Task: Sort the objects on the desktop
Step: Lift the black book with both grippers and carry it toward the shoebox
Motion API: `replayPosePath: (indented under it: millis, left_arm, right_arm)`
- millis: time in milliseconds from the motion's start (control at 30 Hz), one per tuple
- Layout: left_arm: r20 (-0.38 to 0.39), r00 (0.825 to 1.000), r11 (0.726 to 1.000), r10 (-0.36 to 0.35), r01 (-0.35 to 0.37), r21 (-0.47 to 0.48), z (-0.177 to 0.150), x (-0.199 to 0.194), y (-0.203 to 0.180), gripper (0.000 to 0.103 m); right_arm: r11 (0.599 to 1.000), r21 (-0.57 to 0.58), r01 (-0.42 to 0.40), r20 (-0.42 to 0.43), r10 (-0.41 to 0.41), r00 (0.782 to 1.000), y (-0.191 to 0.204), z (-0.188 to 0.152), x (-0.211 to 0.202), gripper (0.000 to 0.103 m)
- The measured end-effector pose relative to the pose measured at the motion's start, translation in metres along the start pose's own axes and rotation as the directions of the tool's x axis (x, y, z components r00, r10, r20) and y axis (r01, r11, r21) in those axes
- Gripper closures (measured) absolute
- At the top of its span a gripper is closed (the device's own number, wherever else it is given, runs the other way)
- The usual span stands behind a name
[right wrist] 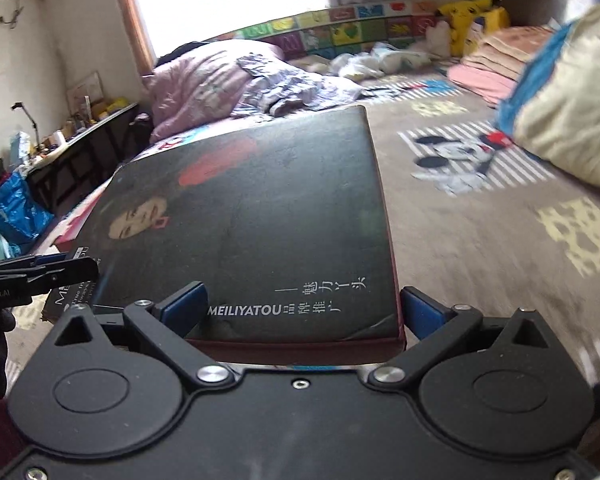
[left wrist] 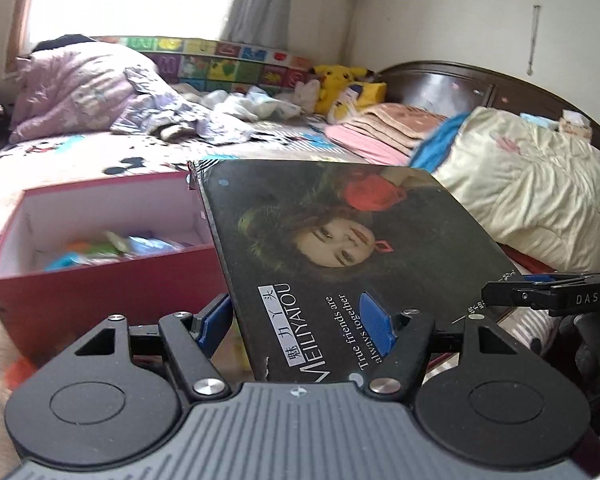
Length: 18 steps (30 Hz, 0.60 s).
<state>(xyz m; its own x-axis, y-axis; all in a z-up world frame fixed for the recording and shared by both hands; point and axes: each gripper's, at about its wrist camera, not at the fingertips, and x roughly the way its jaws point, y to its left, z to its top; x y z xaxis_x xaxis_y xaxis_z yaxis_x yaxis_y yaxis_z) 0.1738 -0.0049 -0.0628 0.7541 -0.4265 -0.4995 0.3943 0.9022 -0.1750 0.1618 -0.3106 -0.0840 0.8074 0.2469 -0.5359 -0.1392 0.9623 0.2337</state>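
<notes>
A dark box lid point(left wrist: 340, 220) printed with a portrait and "MEILIYATOU" hangs tilted above the bed, carried by both grippers. My left gripper point(left wrist: 296, 312) is shut on its near edge, with one blue pad point(left wrist: 374, 320) on the printed face and the other point(left wrist: 216, 318) under the rim. My right gripper point(right wrist: 304, 304) clamps another side of the lid point(right wrist: 260, 208), blue pads on either side. Each gripper shows in the other's view: the right gripper point(left wrist: 496, 294) at the lid's right corner, the left gripper point(right wrist: 84, 268) at its left corner. The open red box point(left wrist: 100, 280) stands lower left, with colourful packets inside.
The bed point(right wrist: 480, 240) has a cartoon-print sheet. On it lie a pink duvet point(left wrist: 72, 88), a cream quilt point(left wrist: 532, 200), folded pink blankets point(left wrist: 380, 128) and yellow plush toys point(left wrist: 340, 80). A cluttered desk point(right wrist: 60, 140) and a blue bag point(right wrist: 16, 212) stand by the left wall.
</notes>
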Motion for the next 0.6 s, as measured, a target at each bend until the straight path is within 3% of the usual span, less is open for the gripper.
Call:
replayPosePath:
  millis: [200, 600]
  left_arm:
    - [0.021, 0.998, 0.997, 0.067, -0.066, -0.034, 0.012, -0.01, 0.046, 0.035]
    - [0.039, 0.987, 0.984, 0.158, -0.154, -0.092, 0.038, -0.019, 0.143, 0.035]
  right_arm:
    - [0.997, -0.059, -0.047, -0.005, 0.047, 0.999, 0.046, 0.024, 0.036, 0.0]
    - [0.986, -0.066, -0.151, -0.056, 0.147, 0.988, 0.121, 0.057, 0.103, 0.0]
